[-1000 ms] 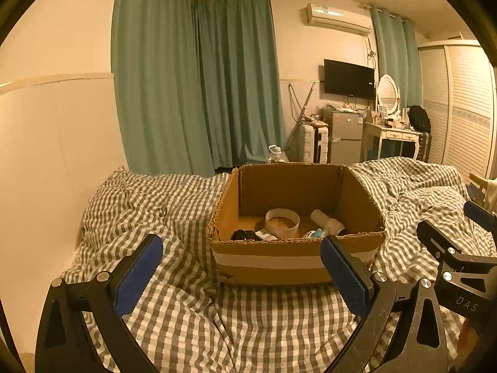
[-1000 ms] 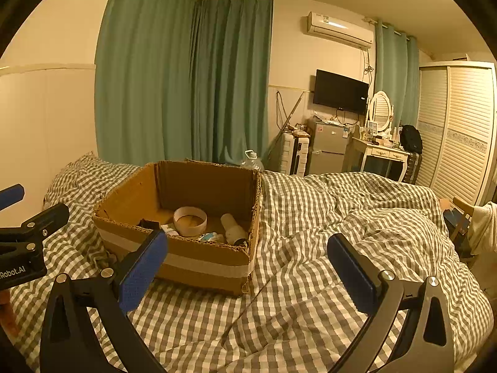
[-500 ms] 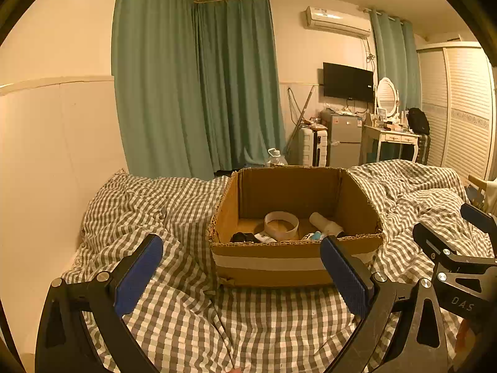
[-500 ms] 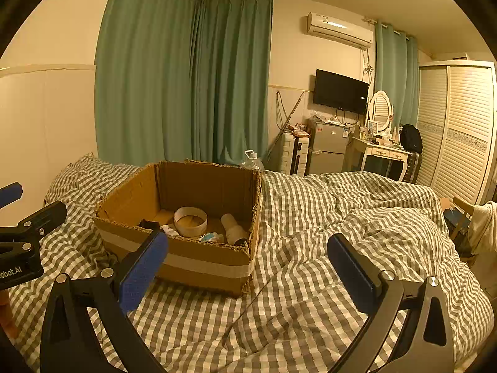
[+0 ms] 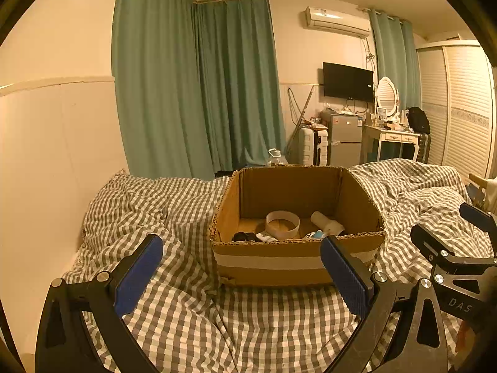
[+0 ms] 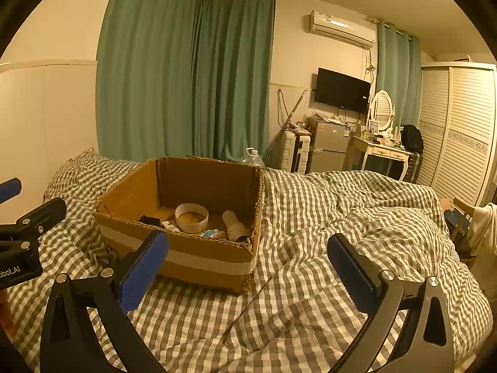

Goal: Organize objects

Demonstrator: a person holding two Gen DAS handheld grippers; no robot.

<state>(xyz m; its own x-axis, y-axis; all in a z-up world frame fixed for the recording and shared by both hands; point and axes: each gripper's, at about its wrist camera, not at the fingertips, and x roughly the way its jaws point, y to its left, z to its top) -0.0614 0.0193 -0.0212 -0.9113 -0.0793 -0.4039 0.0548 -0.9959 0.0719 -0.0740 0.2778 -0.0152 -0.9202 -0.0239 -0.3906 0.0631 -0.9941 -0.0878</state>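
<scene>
An open cardboard box (image 5: 295,258) (image 6: 198,258) sits on the checked bedspread. Inside it lie a white tape ring (image 5: 282,224) (image 6: 191,217), a pale tube (image 5: 326,222) (image 6: 234,224), a black item (image 5: 245,237) (image 6: 150,220) and small white and blue bits (image 5: 313,235). My left gripper (image 5: 240,275) is open and holds nothing, hovering just in front of the box. My right gripper (image 6: 247,272) is open too, over the bedspread by the box's right corner. Each gripper shows at the edge of the other's view.
The checked duvet (image 6: 357,217) lies rumpled to the right. A wall panel (image 5: 46,155) borders the bed's left side. Green curtains (image 5: 198,93), a suitcase (image 6: 295,152), a small fridge (image 6: 330,147), a dressing table (image 6: 382,152) and a wardrobe (image 6: 459,130) stand beyond the bed.
The left wrist view has tilted up a little, so the box sits slightly lower in it. The right view is almost unchanged. Both grippers stay open.
</scene>
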